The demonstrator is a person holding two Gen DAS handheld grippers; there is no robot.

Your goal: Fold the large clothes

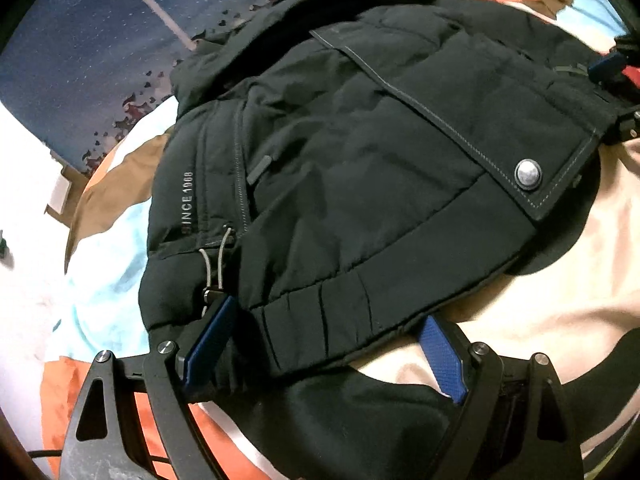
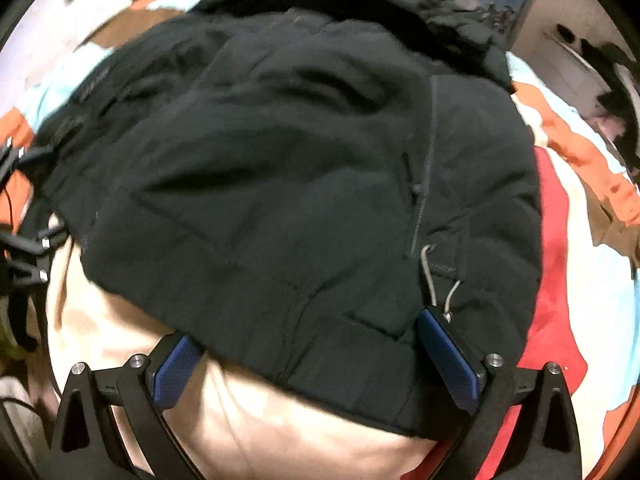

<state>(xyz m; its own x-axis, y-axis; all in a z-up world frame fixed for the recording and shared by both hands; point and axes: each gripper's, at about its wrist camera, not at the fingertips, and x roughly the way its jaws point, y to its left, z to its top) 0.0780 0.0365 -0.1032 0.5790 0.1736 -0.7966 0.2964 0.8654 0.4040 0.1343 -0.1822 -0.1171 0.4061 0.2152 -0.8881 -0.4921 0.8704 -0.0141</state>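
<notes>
Here, a black padded jacket with a ribbed hem (image 1: 360, 184) is spread over a patchwork bedcover of cream, orange, light blue and brown fabric (image 1: 560, 280). A placket with grey stitching and a round metal snap button (image 1: 528, 175) is seen across its right part, and the grey lettering "SINCE 1968" (image 1: 188, 204) is printed near its left edge. A grey elastic drawcord with a toggle (image 1: 218, 264) hangs at the hem.

The near hem is straddled by the left gripper (image 1: 324, 340), whose blue pads are spread wide with the fabric between them; no pinch on the cloth can be made out. The right gripper (image 2: 316, 360) is likewise held released at the near hem, its blue-padded fingers (image 2: 448, 352) well apart, the right one just beside a second grey cord (image 2: 430, 276). A dark blue patterned wall covering (image 1: 100, 48) is seen beyond the bed.
</notes>
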